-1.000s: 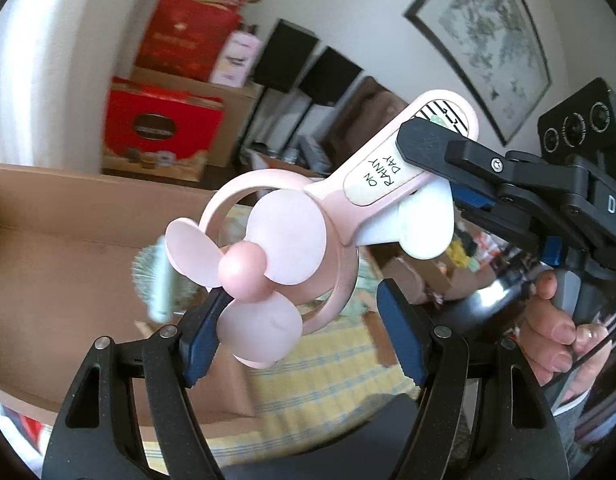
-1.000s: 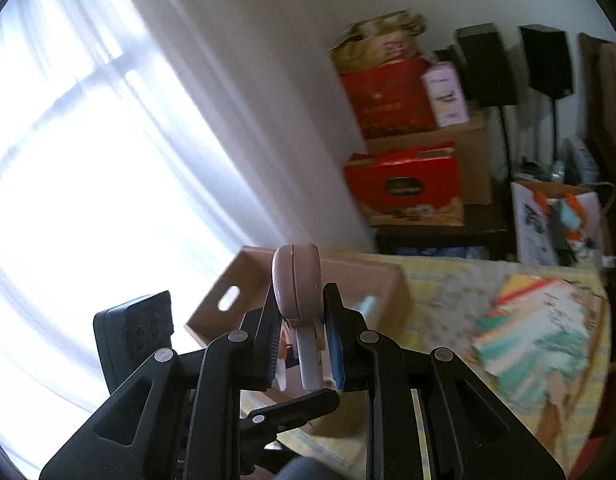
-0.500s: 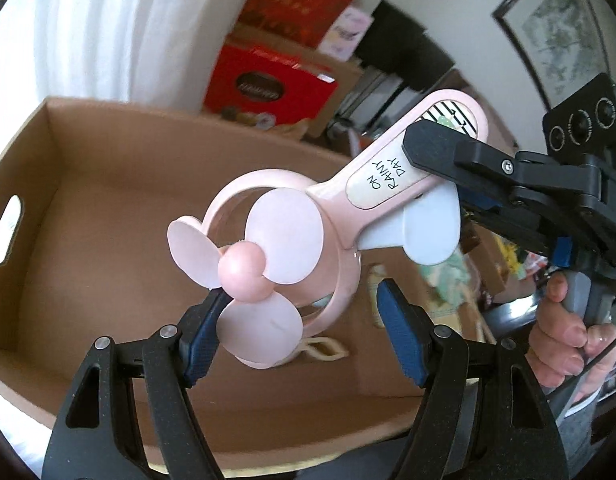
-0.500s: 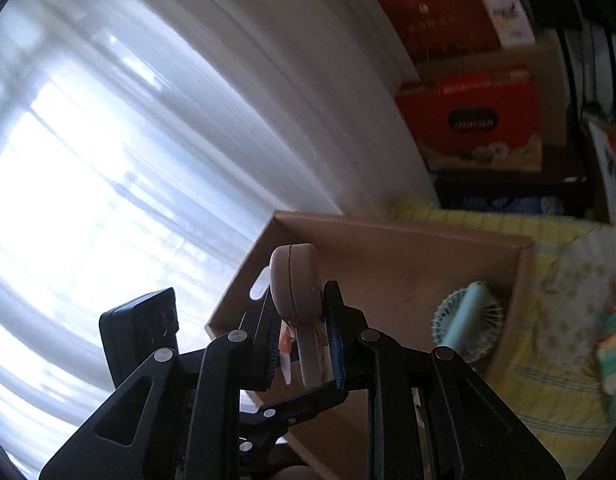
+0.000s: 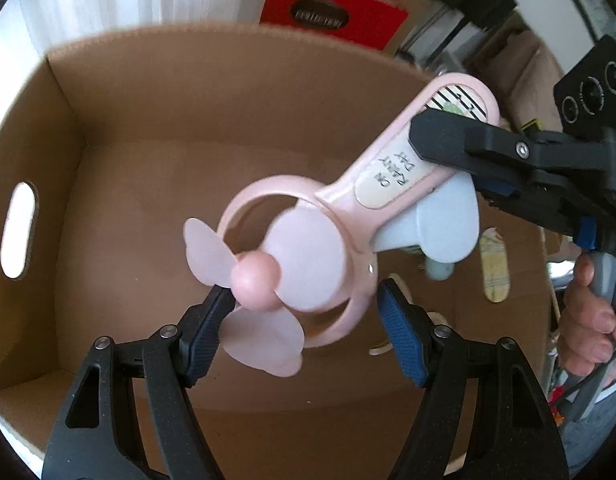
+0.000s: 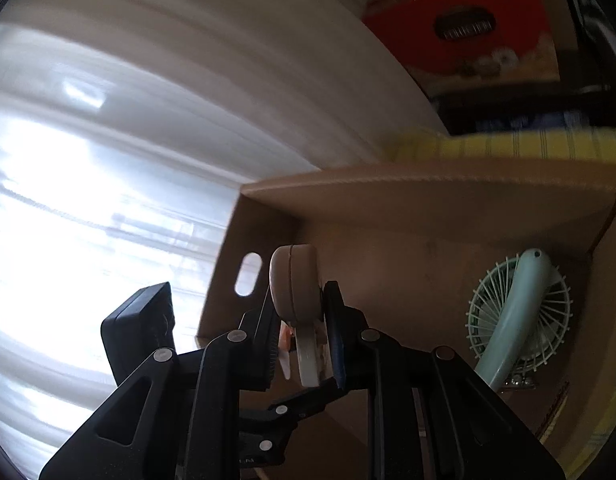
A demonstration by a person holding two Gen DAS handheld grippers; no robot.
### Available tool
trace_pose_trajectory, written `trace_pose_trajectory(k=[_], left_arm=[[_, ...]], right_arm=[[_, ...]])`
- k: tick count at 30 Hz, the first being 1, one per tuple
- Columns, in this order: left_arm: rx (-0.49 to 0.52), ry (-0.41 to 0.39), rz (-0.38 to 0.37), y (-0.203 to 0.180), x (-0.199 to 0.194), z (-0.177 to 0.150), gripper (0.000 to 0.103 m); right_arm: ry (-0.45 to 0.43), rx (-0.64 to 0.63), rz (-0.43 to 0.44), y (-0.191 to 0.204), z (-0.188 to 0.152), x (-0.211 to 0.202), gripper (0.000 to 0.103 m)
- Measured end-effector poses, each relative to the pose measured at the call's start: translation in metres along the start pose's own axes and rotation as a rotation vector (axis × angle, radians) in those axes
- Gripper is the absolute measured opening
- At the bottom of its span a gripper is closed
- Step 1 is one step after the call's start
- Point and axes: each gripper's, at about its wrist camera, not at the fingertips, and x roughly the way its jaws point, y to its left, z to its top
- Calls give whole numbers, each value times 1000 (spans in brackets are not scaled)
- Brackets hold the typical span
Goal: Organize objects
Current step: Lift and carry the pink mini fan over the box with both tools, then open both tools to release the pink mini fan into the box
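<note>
A pink hand-held fan (image 5: 304,240) hangs over the open cardboard box (image 5: 108,128). My right gripper (image 6: 304,332) is shut on the fan's handle (image 6: 294,284); it shows in the left wrist view (image 5: 460,136) coming in from the right. My left gripper (image 5: 304,328) is open, its blue pads on either side of the fan's ring and blades; whether they touch is unclear. A mint green fan (image 6: 516,316) lies on the box floor at the right end.
The box has an oval handle hole (image 5: 18,236) in its left wall. It stands on a yellow striped cloth (image 6: 528,146). A white curtain (image 6: 148,100) and red boxes (image 5: 332,12) lie beyond it. Small items (image 5: 494,264) lie in the box's right part.
Both grippers and the pink fan have moved farther over the box and tilted down, so the box interior fills the view. The grip on the fan is unchanged.
</note>
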Motion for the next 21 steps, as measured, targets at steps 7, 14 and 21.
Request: trace_pose_trajectory(k=[7,14,21], left_arm=[[19,63,37,-1,8,7,68],[42,92,78,-3,14,9,68],[80,123,189,-14,27,33,67]], right_arm=[[50,-23,-111,-4,9,13,21],[123,-99,-373,-1,13,35,40],[136,-128,-509,-8,16,41,56]])
